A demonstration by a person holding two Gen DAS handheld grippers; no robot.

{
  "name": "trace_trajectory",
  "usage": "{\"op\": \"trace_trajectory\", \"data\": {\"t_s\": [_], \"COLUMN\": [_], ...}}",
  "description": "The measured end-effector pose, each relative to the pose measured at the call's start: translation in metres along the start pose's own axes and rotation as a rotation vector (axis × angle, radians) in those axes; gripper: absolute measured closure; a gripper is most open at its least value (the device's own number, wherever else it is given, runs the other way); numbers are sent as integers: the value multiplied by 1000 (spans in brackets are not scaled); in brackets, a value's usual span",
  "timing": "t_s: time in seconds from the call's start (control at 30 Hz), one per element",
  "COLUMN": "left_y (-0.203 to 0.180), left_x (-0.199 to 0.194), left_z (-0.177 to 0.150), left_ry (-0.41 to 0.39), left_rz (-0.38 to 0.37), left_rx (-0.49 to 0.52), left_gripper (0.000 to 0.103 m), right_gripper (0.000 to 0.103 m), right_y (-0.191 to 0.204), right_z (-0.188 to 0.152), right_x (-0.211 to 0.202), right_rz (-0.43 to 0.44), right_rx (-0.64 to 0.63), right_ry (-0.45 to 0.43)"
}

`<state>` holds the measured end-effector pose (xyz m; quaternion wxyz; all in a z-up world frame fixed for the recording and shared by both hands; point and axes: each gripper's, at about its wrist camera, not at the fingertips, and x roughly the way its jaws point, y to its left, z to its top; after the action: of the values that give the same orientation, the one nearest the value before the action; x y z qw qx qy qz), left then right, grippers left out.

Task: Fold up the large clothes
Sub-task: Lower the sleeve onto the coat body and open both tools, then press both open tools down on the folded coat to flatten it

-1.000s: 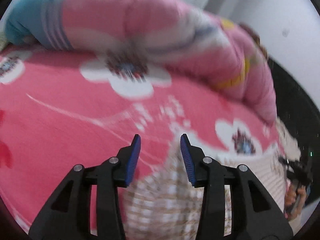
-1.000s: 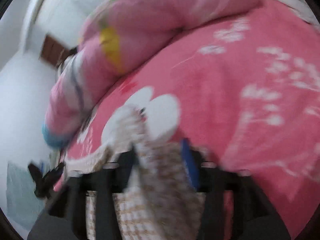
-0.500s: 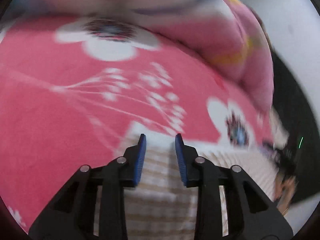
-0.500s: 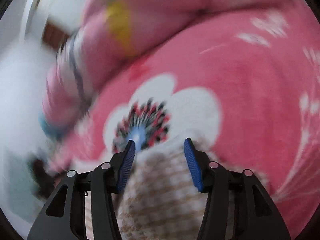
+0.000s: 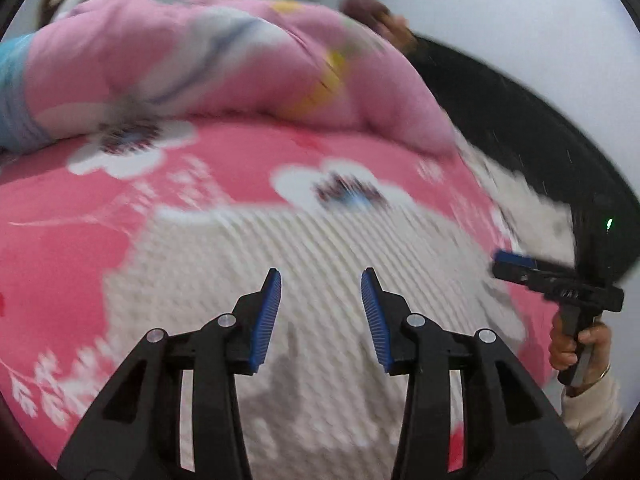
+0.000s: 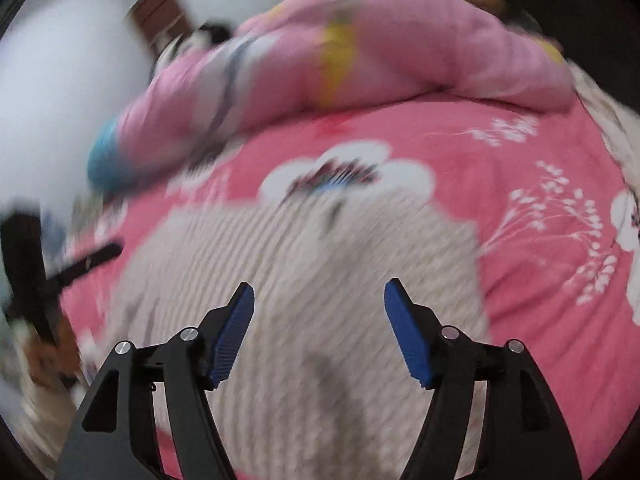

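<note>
A pink flowered bed (image 5: 100,248) filled both views, with a rolled pink quilt (image 5: 208,64) lying along its far side. The checked garment (image 5: 320,264) lay spread flat on the bed, near me and below both my grippers. My left gripper (image 5: 321,312) had jaws opening with nothing between them, above the cloth. My right gripper (image 6: 319,330) likewise had jaws opening wide and empty.

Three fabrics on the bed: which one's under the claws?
The cream checked garment, lying flat on the pink floral bedspread beneath both claws. The bunched pink quilt sits far back.
</note>
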<state>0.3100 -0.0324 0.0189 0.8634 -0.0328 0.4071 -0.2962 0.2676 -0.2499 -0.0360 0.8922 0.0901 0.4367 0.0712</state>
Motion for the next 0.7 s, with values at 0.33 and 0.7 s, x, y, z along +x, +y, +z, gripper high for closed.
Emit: {"op": "trace_trajectory", "data": {"t_s": [0.33, 0.7], "left_y": [3, -42], "left_x": [-9, 9], "left_z": [-54, -105], "left_ry": [7, 40], "left_rz": [152, 141], "left_rx": [-14, 125], "left_gripper": [65, 38], "right_gripper": [31, 28], "right_y": [9, 50], "right_z": [-43, -76], "right_x": [-2, 6], "right_rz": [-86, -106], "right_rx": [16, -48], "right_ry": [31, 39]}}
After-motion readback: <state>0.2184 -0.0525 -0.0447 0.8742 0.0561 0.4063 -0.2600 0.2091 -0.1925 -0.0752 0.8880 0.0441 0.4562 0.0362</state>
